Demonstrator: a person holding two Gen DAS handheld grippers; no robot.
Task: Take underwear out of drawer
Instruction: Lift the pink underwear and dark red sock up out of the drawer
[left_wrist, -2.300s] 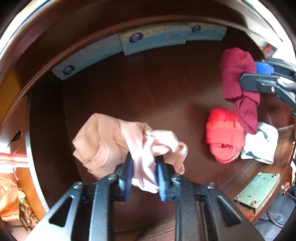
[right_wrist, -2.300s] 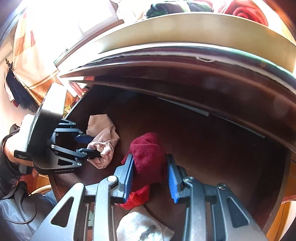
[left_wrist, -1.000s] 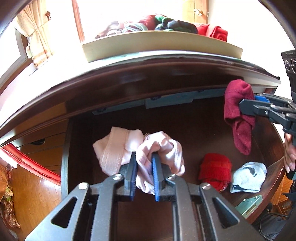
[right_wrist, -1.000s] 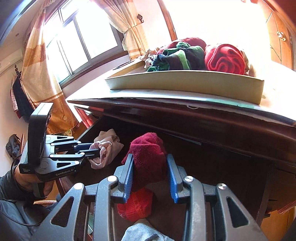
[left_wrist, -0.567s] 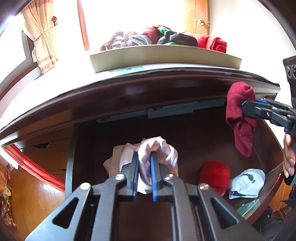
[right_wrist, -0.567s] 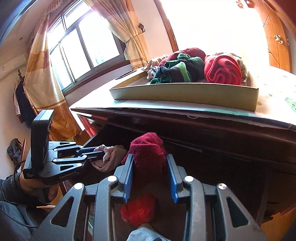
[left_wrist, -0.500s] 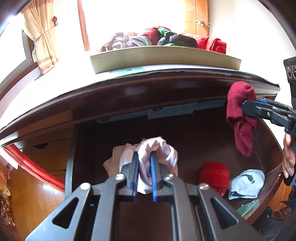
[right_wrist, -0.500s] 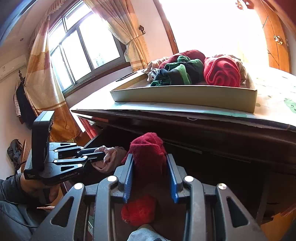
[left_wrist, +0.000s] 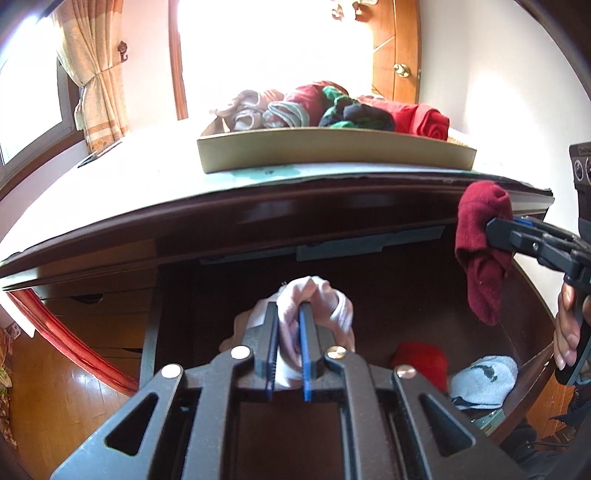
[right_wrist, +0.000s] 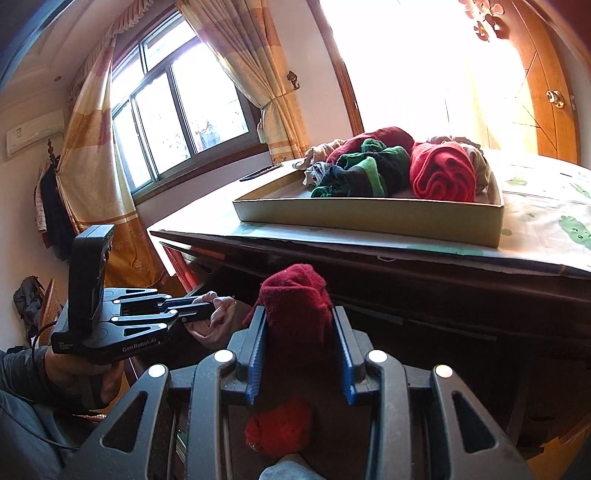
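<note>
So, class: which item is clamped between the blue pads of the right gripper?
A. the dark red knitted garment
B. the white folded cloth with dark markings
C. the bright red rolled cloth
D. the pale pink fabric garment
A: the right gripper has its pads pressed against the dark red knitted garment, which hangs lifted above the drawer.

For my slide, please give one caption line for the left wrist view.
Left gripper clamps a pink garment above the open drawer.
</note>
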